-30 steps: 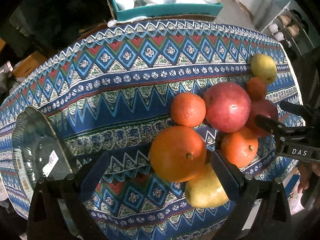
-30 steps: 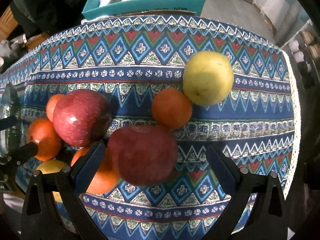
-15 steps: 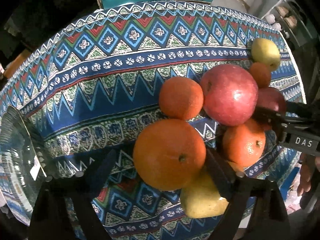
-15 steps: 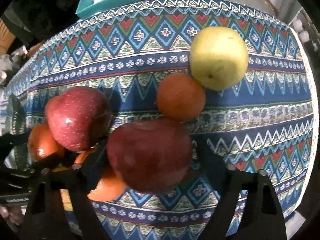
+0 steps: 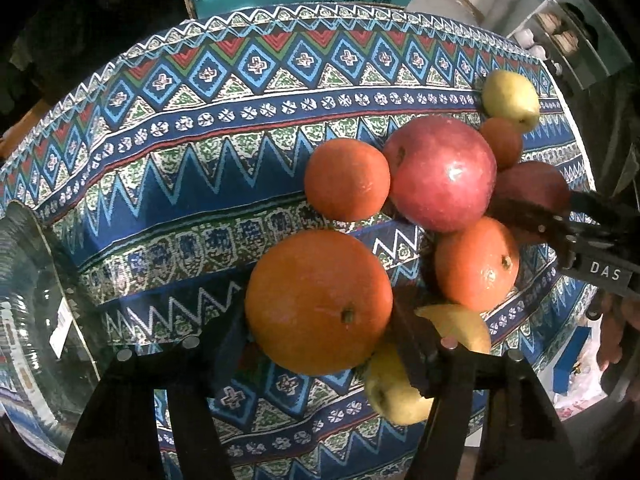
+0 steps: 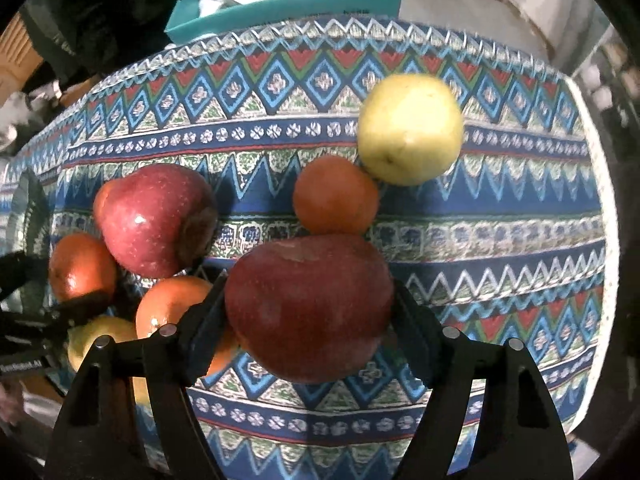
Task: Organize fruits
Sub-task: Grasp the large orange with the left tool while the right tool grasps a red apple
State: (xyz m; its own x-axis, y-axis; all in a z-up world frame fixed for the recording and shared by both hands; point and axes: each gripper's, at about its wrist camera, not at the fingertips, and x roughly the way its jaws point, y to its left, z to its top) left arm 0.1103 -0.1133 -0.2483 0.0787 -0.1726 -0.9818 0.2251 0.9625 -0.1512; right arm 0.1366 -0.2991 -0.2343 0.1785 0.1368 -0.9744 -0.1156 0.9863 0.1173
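Both grippers have just closed onto fruit on the patterned tablecloth [image 5: 192,184].
Left gripper [image 5: 320,344] clamps the large orange [image 5: 318,302]; right gripper [image 6: 308,312] clamps the dark red apple [image 6: 310,306]. Lift straight up, avoiding neighbouring fruit.

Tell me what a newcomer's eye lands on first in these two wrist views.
First, the big orange low in the left wrist view, pinched between the left gripper fingers, whose jaws have just been closing on it. Next, the dark red apple clamped in the right gripper, low centre in the right view. Behind both, a cluster of fruit lies on the bright patterned tablecloth, with a glass bowl at the left edge.
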